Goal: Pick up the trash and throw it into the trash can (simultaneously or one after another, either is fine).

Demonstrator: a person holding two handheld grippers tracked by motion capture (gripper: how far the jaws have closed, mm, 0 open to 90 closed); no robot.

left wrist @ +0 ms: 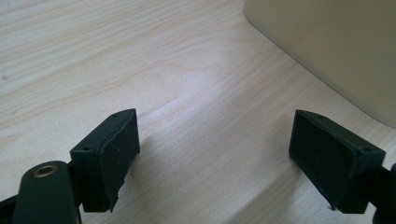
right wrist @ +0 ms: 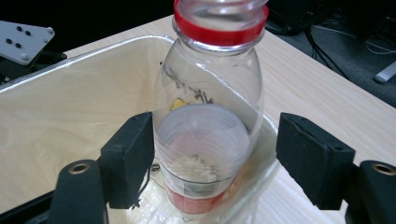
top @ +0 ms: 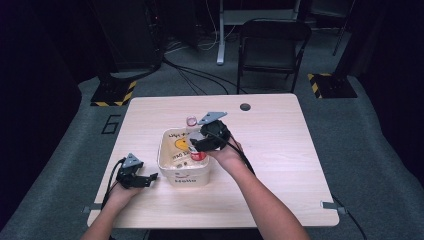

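Note:
A clear plastic bottle (right wrist: 210, 93) with a red neck ring and no cap leans inside a cream bin (right wrist: 70, 107), against its rim. My right gripper (right wrist: 215, 163) straddles the bottle's lower body. Its left pad (right wrist: 133, 158) lies against the bottle and its right pad (right wrist: 310, 158) stands a little off it, so the jaws are open. From above, the right gripper (top: 207, 140) hovers over the bin (top: 170, 170), with the bottle's red part (top: 198, 156) showing below it. My left gripper (top: 150, 177) rests open on the table left of the bin, with nothing between its pads (left wrist: 116, 154).
A small pinkish round thing (top: 191, 120) stands on the table just behind the bin. The bin's wall (left wrist: 336, 46) rises close to the left gripper's right jaw. A cable hole (top: 245, 106) marks the far table edge, and a dark chair (top: 270, 45) stands beyond it.

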